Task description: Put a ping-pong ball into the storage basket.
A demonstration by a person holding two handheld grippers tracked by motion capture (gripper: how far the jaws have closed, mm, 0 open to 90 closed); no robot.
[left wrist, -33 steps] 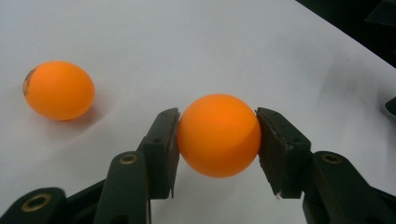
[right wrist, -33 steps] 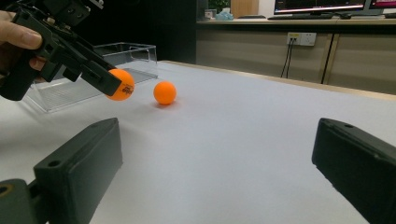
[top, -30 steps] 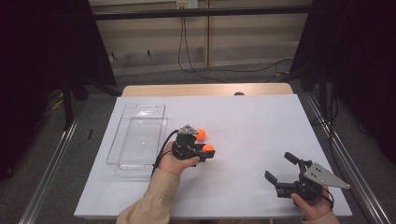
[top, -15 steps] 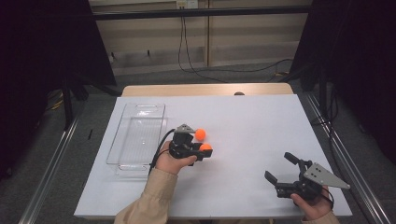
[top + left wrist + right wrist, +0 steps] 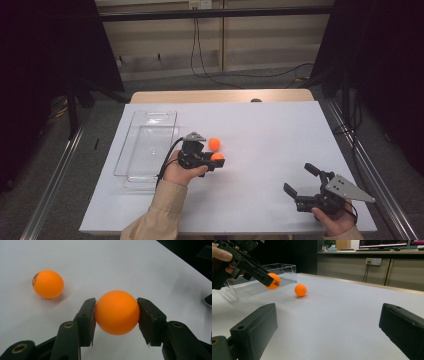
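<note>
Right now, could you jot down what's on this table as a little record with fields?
Surface: white table
Held ball: orange ball, clamped between the jaws of the left hand-held gripper, just above the table
Loose ball: second orange ball, lying on the table, apart from the held one
Container: clear plastic tray, at the left of the table, nothing inside
Right hand-held gripper: jaws wide apart, holding nothing, near the table's front right corner
</note>
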